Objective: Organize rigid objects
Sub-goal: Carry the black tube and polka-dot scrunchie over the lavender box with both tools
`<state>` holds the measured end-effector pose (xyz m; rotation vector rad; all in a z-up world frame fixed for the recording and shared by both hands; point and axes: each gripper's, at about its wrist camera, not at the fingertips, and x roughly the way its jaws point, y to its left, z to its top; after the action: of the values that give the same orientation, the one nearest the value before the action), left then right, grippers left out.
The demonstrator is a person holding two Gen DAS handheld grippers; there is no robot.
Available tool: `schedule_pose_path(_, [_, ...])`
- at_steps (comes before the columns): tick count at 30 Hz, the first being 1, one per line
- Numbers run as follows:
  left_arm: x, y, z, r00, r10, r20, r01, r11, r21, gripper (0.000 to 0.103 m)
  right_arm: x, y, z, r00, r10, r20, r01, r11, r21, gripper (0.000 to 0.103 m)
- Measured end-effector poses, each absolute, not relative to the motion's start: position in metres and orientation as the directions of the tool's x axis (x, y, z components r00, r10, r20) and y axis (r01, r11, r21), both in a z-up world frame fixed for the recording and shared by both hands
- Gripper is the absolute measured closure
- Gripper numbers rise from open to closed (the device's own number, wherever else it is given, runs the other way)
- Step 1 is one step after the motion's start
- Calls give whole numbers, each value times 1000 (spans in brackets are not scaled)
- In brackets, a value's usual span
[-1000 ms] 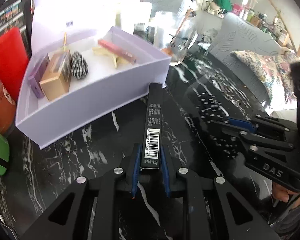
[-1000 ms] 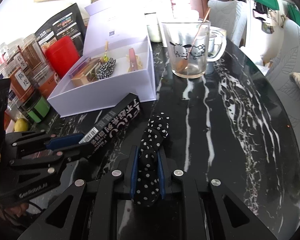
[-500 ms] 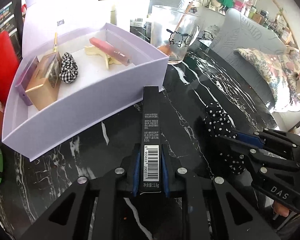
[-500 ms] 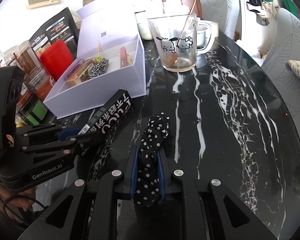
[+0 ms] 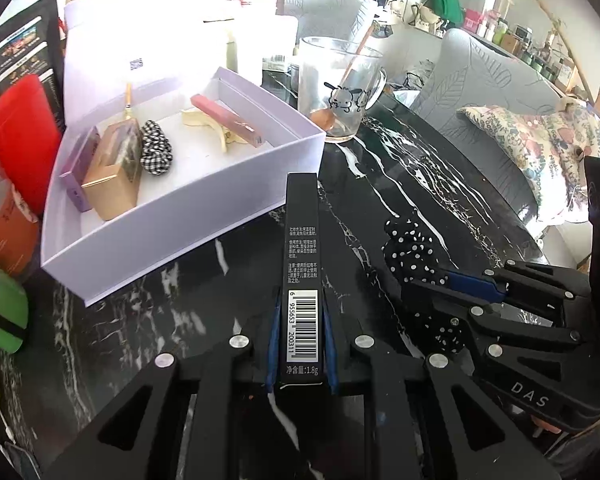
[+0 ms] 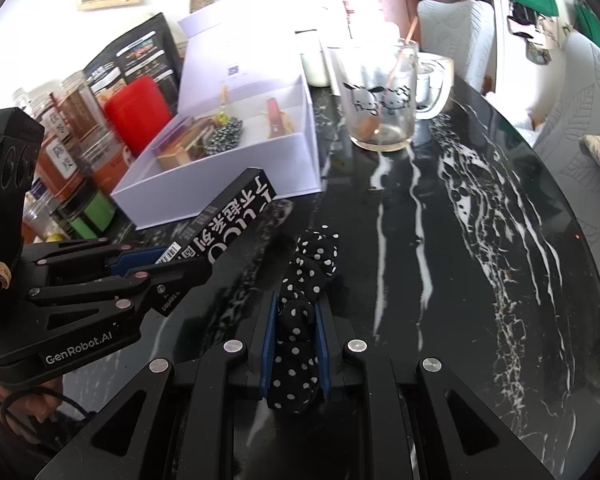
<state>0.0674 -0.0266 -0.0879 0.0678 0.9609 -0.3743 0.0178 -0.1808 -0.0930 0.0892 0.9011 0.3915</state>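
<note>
Item 1: slim black carton (image 5: pixel 302 280), cosmetic-type, barcode label on the near end. Location: between the jaws of the left gripper (image 5: pixel 300 344), pinched across its 2 long narrow sides at the barcode end, the rest projecting forward of the fingertips toward the near wall of the lavender box (image 5: pixel 180 216). It appears clear of the black marble table (image 5: pixel 440 184). Handling, as judged: very light, stiff along its length, thin card walls that would dent under a hard squeeze, glossy faces that could slide in the pads. The long overhang gives leverage, so a knock on the box wall could twist it in the grip. A hold nearer mid-length would steady it; the present end-grip suits a nose-first drop over the wall.

Item 2: polka-dot scrunchie (image 6: pixel 300 320), black with white spots. Location: pinched between the jaws of the right gripper (image 6: pixel 296 344), bunched fabric squashed between the blue pads, a loose loop spilling ahead of the tips. Whether that loop touches the table cannot be told. Handling, as judged: soft, springy, near weightless, not fragile; it may cling to the pads on release.

Item 3: lavender box, lid open, ahead of both jaws and left of the right one. Contents: 1 tan carton (image 5: pixel 114 172), 1 checked scrunchie (image 5: pixel 156 148), 1 pink tube (image 5: pixel 228 124). Free floor lies between them.

Item 4: glass mug (image 6: pixel 376 100), beyond the box; fragile, keep clear.
</note>
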Motion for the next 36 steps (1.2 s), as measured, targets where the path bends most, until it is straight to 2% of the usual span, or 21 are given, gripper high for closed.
schedule_pose_path(21, [20, 26, -50, 630, -180, -755, 173, 981, -90, 85, 2, -124, -62, 530, 485, -696, -483, 847, 223, 85])
schedule_pose_path(36, [30, 50, -6, 695, -157, -702, 143, 987, -79, 85, 13, -100, -18, 557, 515, -651, -547, 818, 178, 85])
